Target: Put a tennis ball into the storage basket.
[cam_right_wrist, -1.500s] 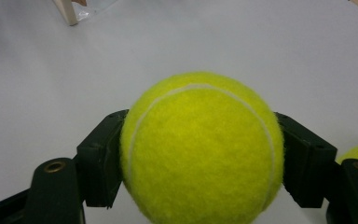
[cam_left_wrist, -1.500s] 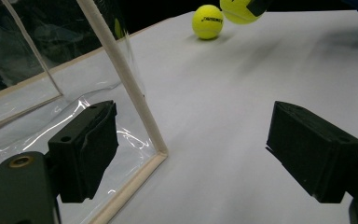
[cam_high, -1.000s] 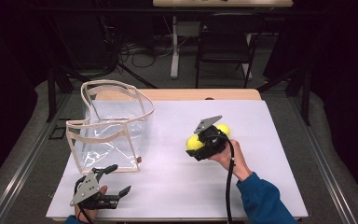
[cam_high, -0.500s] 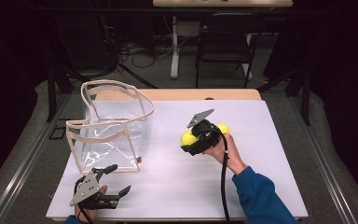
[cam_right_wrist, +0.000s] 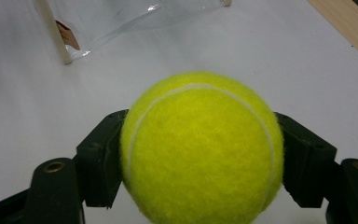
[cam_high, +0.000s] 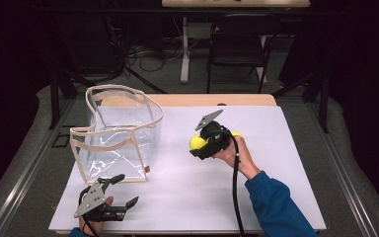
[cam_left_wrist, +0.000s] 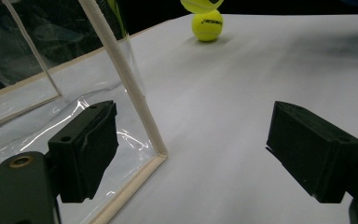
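Note:
My right gripper point(cam_high: 198, 146) is shut on a yellow tennis ball point(cam_right_wrist: 200, 149), held above the white table top right of centre. A second tennis ball point(cam_high: 236, 134) lies on the table just behind that hand; in the left gripper view it sits far off point(cam_left_wrist: 207, 25) beneath the held one. A clear bag point(cam_high: 120, 132) with cream trim stands open at the left. My left gripper point(cam_high: 128, 188) rests open at the front left, just before the bag. The bag's lower corner trim point(cam_left_wrist: 142, 116) stands between its jaws, farther off.
The white sheet point(cam_high: 276, 163) covers a wooden table whose far edge point(cam_high: 187, 100) shows bare. A small brown tag point(cam_right_wrist: 67, 35) sits at the bag's near corner. A chair point(cam_high: 237, 44) and cables stand on the floor beyond the table.
My right gripper has carried its tennis ball leftward, toward the bag, leaving the second ball behind on the table. The left gripper has stayed put.

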The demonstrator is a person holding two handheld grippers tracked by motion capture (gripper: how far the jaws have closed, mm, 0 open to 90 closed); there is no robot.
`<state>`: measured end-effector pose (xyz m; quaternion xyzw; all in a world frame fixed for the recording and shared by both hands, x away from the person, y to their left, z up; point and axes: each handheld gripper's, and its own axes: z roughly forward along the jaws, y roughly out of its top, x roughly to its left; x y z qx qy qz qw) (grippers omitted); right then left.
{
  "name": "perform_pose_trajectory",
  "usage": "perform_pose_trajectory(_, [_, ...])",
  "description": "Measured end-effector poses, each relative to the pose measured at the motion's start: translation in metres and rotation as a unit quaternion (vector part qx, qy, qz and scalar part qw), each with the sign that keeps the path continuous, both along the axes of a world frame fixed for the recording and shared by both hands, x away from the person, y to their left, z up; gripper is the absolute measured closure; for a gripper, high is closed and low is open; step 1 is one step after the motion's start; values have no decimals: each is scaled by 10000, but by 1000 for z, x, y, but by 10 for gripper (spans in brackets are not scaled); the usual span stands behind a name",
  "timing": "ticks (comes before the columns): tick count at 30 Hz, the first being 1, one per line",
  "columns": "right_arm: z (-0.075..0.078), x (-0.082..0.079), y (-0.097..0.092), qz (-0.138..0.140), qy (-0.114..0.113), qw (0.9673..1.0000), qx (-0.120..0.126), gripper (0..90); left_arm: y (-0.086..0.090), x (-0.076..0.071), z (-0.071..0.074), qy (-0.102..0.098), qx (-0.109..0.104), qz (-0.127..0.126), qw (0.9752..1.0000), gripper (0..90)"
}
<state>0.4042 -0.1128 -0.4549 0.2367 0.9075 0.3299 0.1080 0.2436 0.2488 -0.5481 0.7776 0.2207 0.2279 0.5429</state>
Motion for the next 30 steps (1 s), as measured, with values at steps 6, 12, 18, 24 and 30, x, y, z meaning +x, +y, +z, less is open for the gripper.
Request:
perform_pose_trajectory(6, [3, 3, 3, 18, 3, 10000, -24, 263, 0, 0, 0, -2, 14, -8, 10000, 161])
perform_pose_trajectory(12, [7, 6, 6, 38, -6, 10000, -78, 263, 0, -1, 0, -8, 12, -23, 10000, 161])
perform_pose_trajectory(18, [13, 9, 10, 59, -29, 9999, -96, 263, 0, 0, 0, -8, 24, -19, 10000, 161])
perform_pose_trajectory(24, [18, 12, 14, 73, -66, 9999, -142, 263, 0, 0, 0, -17, 17, -30, 10000, 161])
perform_pose_trajectory(30, [26, 13, 17, 113, -117, 9998, -138, 263, 0, 0, 0, -17, 18, -34, 10000, 161])
